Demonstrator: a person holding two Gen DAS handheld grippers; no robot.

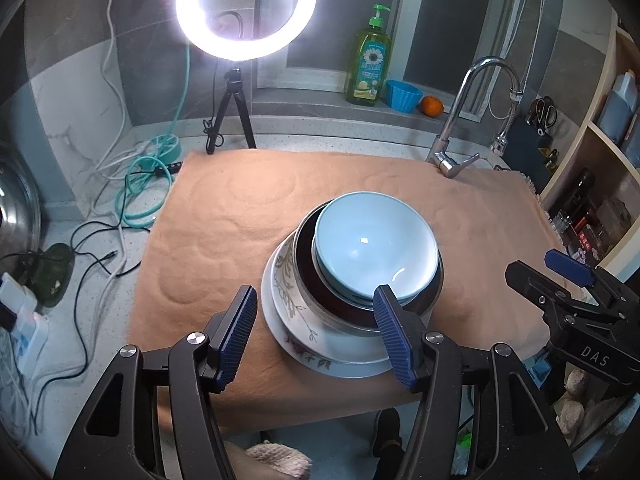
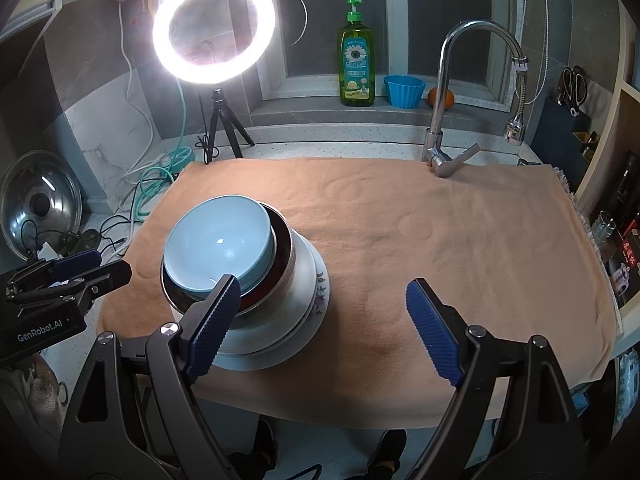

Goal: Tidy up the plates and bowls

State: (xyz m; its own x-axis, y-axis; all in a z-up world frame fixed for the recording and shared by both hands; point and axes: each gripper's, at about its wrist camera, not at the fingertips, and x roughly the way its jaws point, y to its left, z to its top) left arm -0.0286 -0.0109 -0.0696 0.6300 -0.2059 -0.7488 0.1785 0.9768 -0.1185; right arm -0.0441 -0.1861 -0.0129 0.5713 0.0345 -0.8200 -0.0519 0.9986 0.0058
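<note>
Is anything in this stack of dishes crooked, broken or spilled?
Nothing is broken or spilled. The light blue bowl sits off-centre in the dark bowl, and both sit off-centre on the floral plate, so the stack looks slightly askew. Both grippers are open.

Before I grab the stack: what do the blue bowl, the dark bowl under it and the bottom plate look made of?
Blue bowl: likely glazed ceramic, with sharp glossy highlights. Dark bowl: apparently stainless steel, its rim mirror-bright, the inside dark red. Floral plate: probably glazed porcelain, white and printed, though melamine can't be excluded.
</note>
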